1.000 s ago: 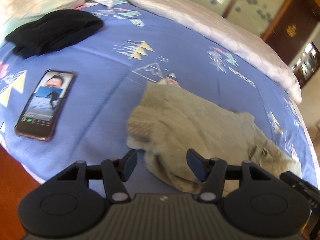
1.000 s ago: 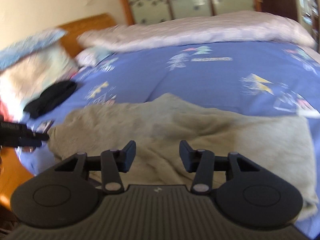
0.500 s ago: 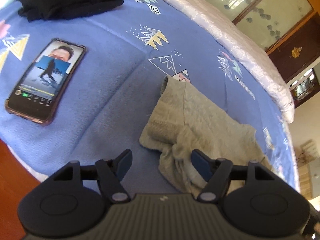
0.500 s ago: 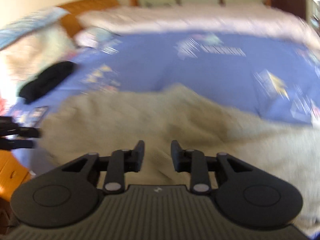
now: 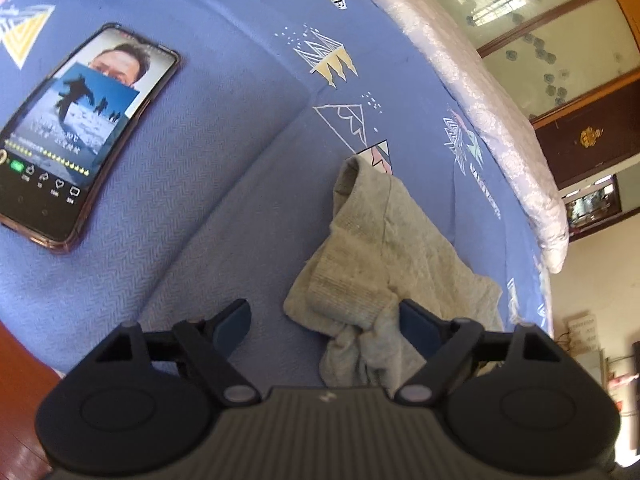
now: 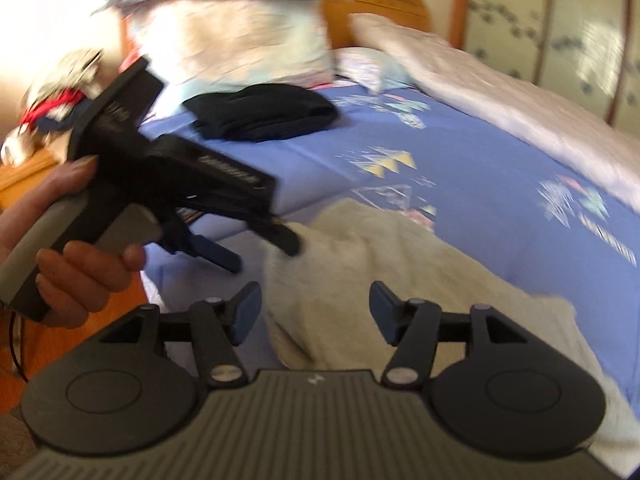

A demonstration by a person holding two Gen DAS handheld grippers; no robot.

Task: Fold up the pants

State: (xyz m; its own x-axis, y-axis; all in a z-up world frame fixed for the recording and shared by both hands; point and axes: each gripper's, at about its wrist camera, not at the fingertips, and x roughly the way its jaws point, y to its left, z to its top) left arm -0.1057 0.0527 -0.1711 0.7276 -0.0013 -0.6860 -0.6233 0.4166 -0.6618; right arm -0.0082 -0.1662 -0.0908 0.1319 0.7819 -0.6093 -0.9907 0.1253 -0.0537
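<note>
the pants (image 5: 372, 264), grey-green and crumpled, are spread on the blue bed (image 5: 224, 184), a ribbed cuff lying between the spread fingers of the left claw (image 5: 325, 320), whose jaws have just been opening; nothing is gripped. the right claw (image 6: 314, 312), likewise just widened and empty, is held over the cloth, presumably for a fresh hold. no containers are seen; a phone (image 5: 80, 132) lies apart.

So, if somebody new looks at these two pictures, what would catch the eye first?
Probably the grey pants, lying crumpled on the blue bedspread right in front of both open grippers. Next comes the phone with its screen lit, lying flat on the bedspread to the left of the pants. In the right wrist view, the left gripper, held in a hand, reaches toward the pants' edge.
</note>
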